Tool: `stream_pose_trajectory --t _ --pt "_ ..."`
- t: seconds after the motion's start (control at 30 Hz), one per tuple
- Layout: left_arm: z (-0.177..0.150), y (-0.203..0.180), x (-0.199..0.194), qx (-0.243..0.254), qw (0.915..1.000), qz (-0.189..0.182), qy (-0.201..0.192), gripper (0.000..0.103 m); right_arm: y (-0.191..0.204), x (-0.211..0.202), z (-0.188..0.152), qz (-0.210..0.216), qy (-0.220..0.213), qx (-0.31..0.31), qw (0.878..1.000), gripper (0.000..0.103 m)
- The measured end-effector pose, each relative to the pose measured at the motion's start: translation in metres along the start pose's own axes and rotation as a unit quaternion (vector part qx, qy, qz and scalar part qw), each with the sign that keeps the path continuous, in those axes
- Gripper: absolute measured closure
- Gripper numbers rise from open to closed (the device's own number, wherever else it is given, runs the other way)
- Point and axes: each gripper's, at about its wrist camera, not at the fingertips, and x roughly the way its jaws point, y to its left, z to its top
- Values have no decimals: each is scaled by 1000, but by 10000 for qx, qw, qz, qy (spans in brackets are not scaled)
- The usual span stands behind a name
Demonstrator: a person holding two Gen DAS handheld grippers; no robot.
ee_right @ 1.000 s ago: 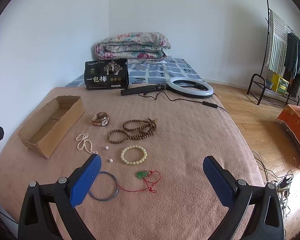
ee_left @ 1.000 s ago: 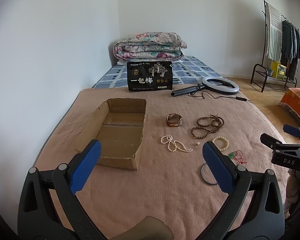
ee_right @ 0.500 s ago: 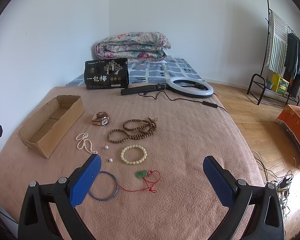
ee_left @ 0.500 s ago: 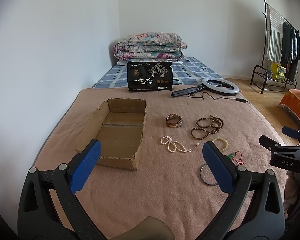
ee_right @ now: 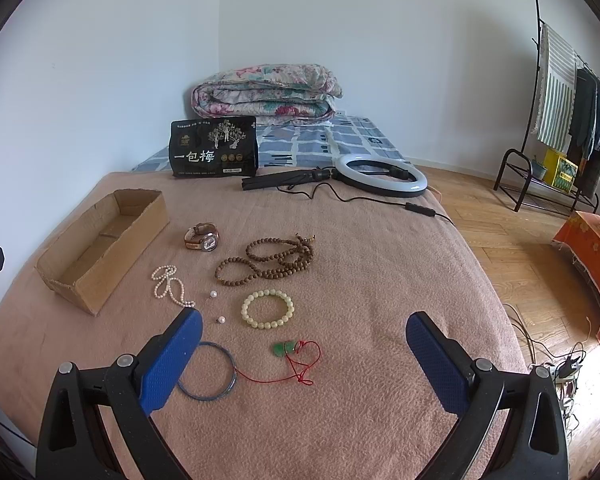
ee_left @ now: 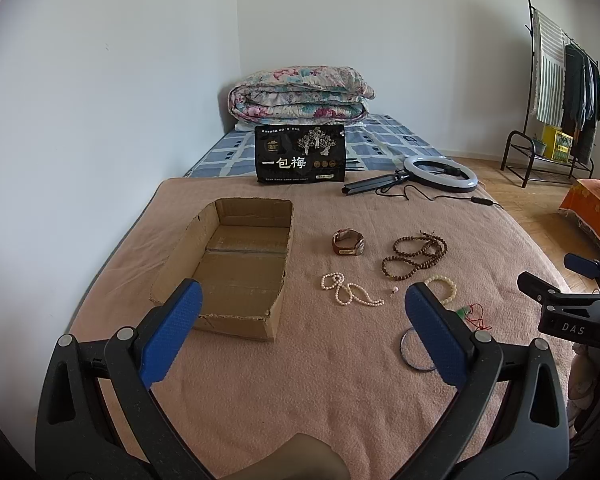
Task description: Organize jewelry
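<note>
An open cardboard box lies empty on the pink blanket. To its right lie a brown watch, a brown bead string, a pearl necklace, a cream bead bracelet, a green pendant on red cord, a blue bangle and two loose pearls. My left gripper is open and empty, near the box's front edge. My right gripper is open and empty, above the pendant; it also shows in the left wrist view.
A black snack bag stands at the blanket's far edge, beside a ring light with its cable. A folded floral quilt lies behind. A clothes rack and wooden floor are to the right.
Both grippers have drifted very slightly; the view is nearly the same. No item has moved.
</note>
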Motion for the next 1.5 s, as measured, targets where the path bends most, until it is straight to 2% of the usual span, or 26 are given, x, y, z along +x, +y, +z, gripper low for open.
stream_pose_trajectory --t 1.23,1.5 --pt "-2 0 0 -9 10000 -2 -13 0 -1 4 -6 -23 19 -30 10000 0" --pt "2 -2 -1 -17 10000 -35 43 0 -21 4 -6 -148 18 104 9998 0"
